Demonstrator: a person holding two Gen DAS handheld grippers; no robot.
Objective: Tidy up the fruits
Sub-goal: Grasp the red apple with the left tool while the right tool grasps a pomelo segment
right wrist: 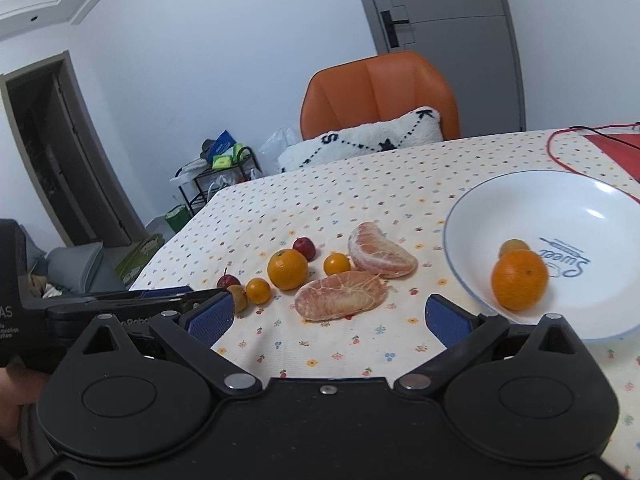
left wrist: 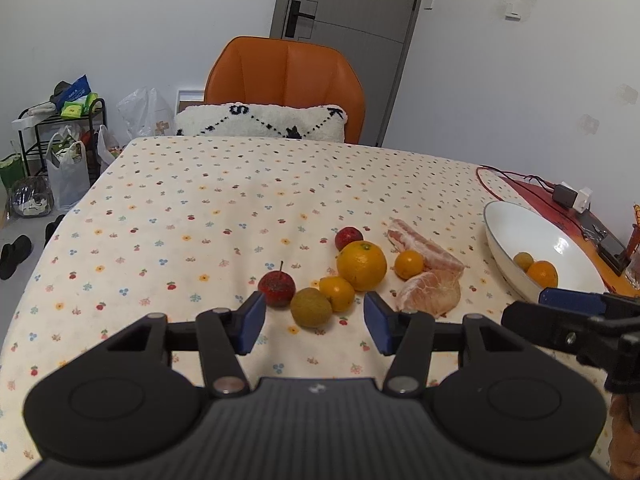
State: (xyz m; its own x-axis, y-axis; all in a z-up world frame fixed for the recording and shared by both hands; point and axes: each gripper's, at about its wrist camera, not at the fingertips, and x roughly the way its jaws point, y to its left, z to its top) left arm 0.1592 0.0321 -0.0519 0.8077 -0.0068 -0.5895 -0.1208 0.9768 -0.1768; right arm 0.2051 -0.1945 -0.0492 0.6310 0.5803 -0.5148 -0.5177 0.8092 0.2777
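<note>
Grippers both tilt down toward the table. The left gripper (left wrist: 315, 322) hovers with its blue pads apart and nothing pressed between them. The right gripper (right wrist: 330, 316) also stands open, empty, with a bit of the person's hand (right wrist: 10, 408) showing at the edge of its view.

The table wears a cream tablecloth (left wrist: 208, 208) dotted with small flowers. Behind it stand an orange chair (left wrist: 286, 72) with a white pillow (left wrist: 260, 120), a grey door (left wrist: 344, 4), and on the floor at left a black rack (left wrist: 60, 128) with bags.

A red fruit (left wrist: 277, 289), a brownish-green fruit (left wrist: 311, 307) and a small orange (left wrist: 338, 293) lie just ahead of the left gripper's pads, the brownish-green one nearest the gap. A peeled pomelo segment (right wrist: 340, 295) lies just ahead of the right gripper, and to its right a white bowl (right wrist: 568, 200) holds an orange (right wrist: 519, 279).
</note>
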